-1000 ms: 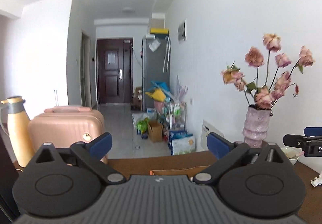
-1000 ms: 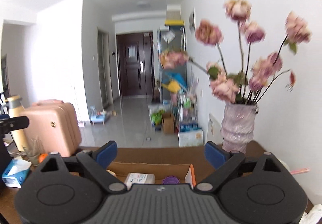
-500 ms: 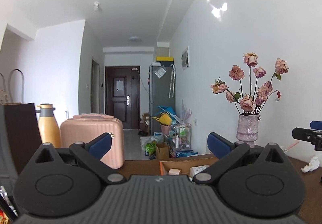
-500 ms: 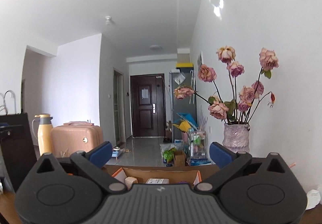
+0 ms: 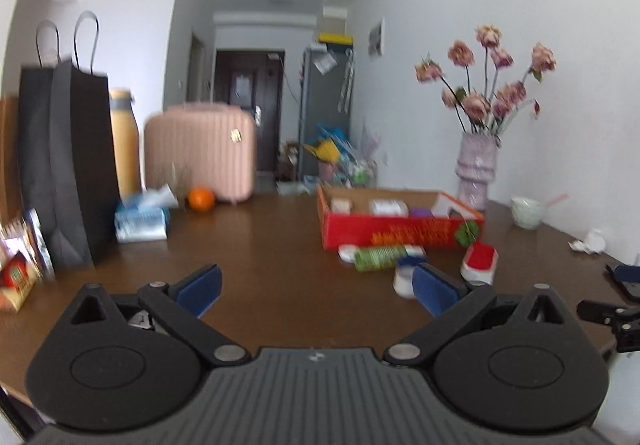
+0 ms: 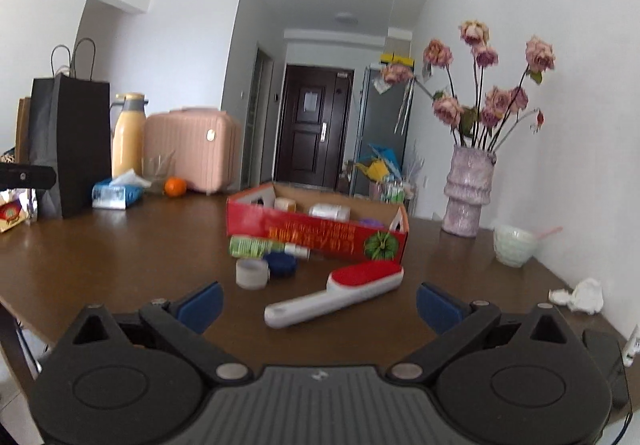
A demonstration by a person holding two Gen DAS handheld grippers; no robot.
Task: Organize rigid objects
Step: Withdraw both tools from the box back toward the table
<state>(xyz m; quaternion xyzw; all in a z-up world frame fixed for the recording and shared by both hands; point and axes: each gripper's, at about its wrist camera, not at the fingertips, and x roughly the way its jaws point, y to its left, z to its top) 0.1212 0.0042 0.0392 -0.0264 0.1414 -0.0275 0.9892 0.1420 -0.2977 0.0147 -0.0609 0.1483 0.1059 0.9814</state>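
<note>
Red cardboard box sits at my twelve o'clock on the brown tabletop, with the loose pieces just before it: a lint brush, a tape roll, a blue cap and a green tube. Both my left tongs and right tongs hang spread wide and empty above the wood. My worry is the brush's long slanted handle, which could pivot and knock the crowded tape roll if I pinch it off-centre.
</note>
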